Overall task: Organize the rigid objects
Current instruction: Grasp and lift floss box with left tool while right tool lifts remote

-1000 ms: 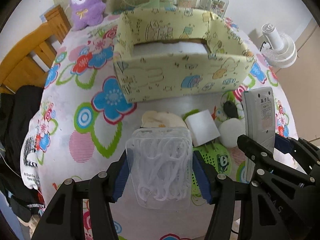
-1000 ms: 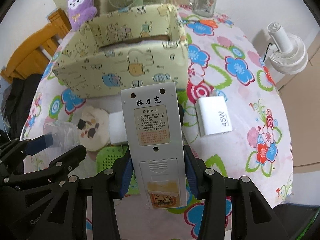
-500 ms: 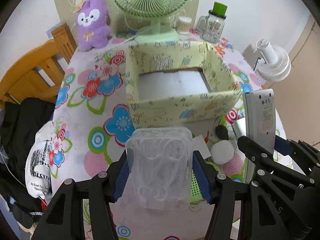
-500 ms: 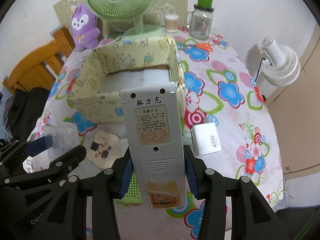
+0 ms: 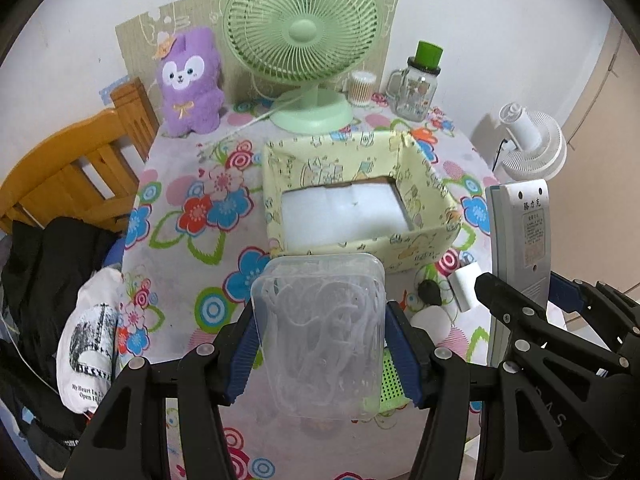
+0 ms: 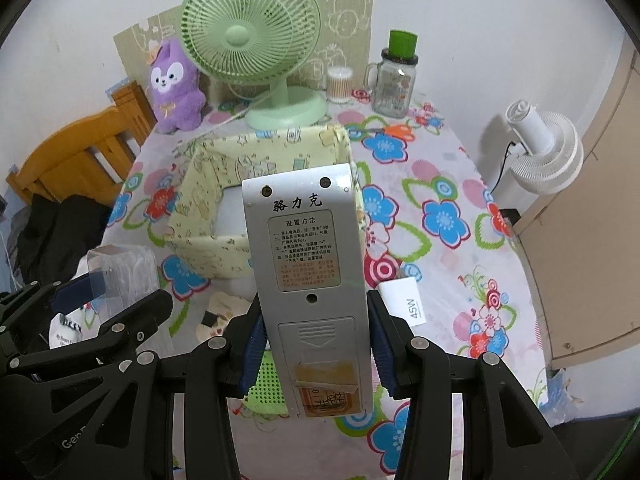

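My left gripper point(image 5: 322, 350) is shut on a clear plastic box of white floss picks point(image 5: 320, 332), held high above the table. My right gripper point(image 6: 314, 354) is shut on a grey remote control point(image 6: 310, 280), back side up; it also shows in the left wrist view point(image 5: 520, 248). A yellow patterned open box point(image 5: 352, 200) with a white bottom stands mid-table ahead of both grippers, also in the right wrist view point(image 6: 208, 196). A white 45W charger point(image 6: 404, 300), a round beige item point(image 6: 218, 314) and a green perforated item point(image 6: 266, 386) lie on the floral tablecloth below.
A green desk fan point(image 5: 304, 52), a purple plush point(image 5: 190, 80), a glass jar with a green lid point(image 5: 418, 84) and a cotton-swab jar point(image 5: 362, 88) stand at the back. A wooden chair point(image 5: 76, 164) with dark clothes is left. A white fan point(image 5: 530, 144) is right.
Both grippers have risen and drawn back from the table with their objects still held. The yellow box and table items look smaller and farther; the green fan has come into view.
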Demonstrator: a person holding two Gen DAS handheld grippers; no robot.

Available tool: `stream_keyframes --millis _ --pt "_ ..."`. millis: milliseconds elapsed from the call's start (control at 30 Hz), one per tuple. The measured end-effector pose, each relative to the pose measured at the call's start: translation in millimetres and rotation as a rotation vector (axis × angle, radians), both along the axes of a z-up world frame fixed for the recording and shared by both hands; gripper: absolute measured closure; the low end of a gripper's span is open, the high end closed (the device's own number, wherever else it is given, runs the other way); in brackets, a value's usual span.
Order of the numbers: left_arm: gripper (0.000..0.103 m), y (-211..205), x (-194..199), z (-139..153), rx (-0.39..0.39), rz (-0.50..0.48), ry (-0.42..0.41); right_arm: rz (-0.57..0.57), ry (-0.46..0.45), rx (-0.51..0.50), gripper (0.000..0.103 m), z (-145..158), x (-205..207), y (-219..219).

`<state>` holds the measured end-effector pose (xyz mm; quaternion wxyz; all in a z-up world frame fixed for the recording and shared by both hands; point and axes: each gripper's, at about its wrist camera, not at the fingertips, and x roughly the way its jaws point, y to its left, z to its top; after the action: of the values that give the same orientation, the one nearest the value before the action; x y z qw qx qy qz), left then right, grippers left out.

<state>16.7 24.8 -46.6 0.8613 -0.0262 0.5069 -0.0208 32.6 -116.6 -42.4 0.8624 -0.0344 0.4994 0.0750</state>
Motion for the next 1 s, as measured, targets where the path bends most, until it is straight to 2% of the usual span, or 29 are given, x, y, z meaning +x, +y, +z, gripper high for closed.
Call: stream_keyframes --millis 300,667,1000 --pt "0.042 -5 11 13 0.006 0.017 -0.026 0.002 -0.016 0.01 0.053 16 12 -3" --pt "0.042 -14 37 17 0.043 0.108 -0.039 0.068 -0.009 0.054 0.053 14 52 -11" --pt "0.042 -13 64 10 0.047 0.134 -0.028 0.102 0.006 0.071 0.053 6 84 -9"
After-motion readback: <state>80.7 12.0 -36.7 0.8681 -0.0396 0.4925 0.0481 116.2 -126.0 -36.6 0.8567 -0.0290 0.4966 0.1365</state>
